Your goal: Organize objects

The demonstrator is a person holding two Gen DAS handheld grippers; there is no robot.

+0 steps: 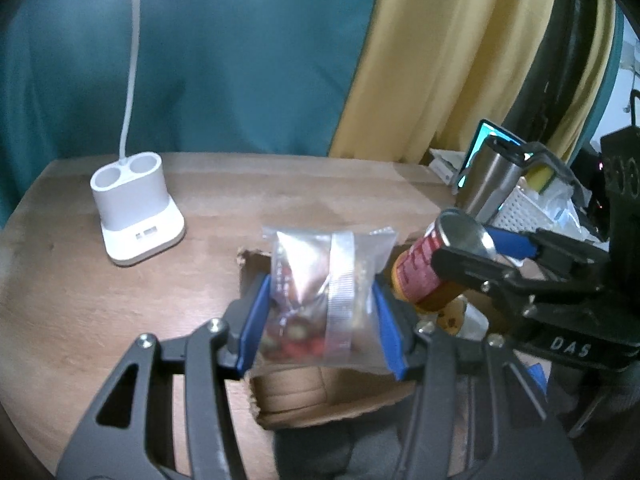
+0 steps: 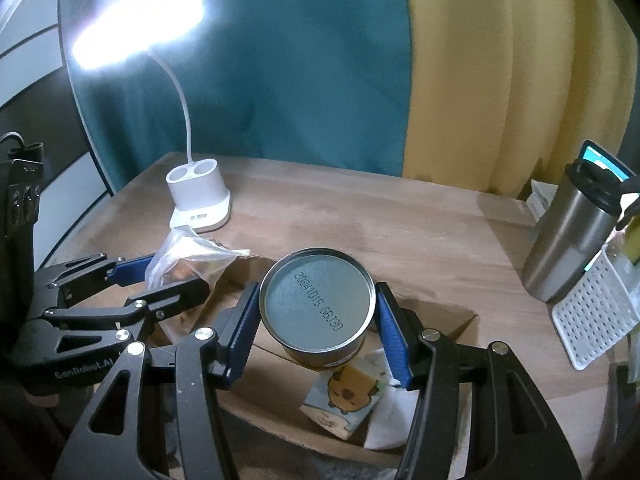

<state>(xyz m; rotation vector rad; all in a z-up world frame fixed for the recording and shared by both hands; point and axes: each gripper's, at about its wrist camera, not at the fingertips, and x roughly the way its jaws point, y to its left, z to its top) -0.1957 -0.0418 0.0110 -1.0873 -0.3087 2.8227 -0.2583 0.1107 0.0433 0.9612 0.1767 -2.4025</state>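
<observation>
My left gripper (image 1: 320, 284) is shut on a clear snack bag (image 1: 304, 276) with red and brown pieces inside, its blue pads pressing both sides. The bag hangs over an open cardboard box (image 1: 320, 408) on the wooden table (image 1: 80, 280). Just to the right, my right gripper (image 1: 472, 248) is shut on a red-and-gold can (image 1: 420, 272). In the right wrist view the can (image 2: 318, 304) shows its grey stamped end between the right gripper (image 2: 318, 296) pads, above the box (image 2: 440, 320). The left gripper (image 2: 160, 280) with the bag (image 2: 188, 256) is at the left.
A white lamp base (image 1: 136, 216) stands at the table's back left, its lit head overhead. A steel tumbler (image 2: 572, 240) and a white perforated basket (image 2: 592, 312) stand at the right. A cartoon-printed packet (image 2: 348, 396) lies in the box. Curtains hang behind.
</observation>
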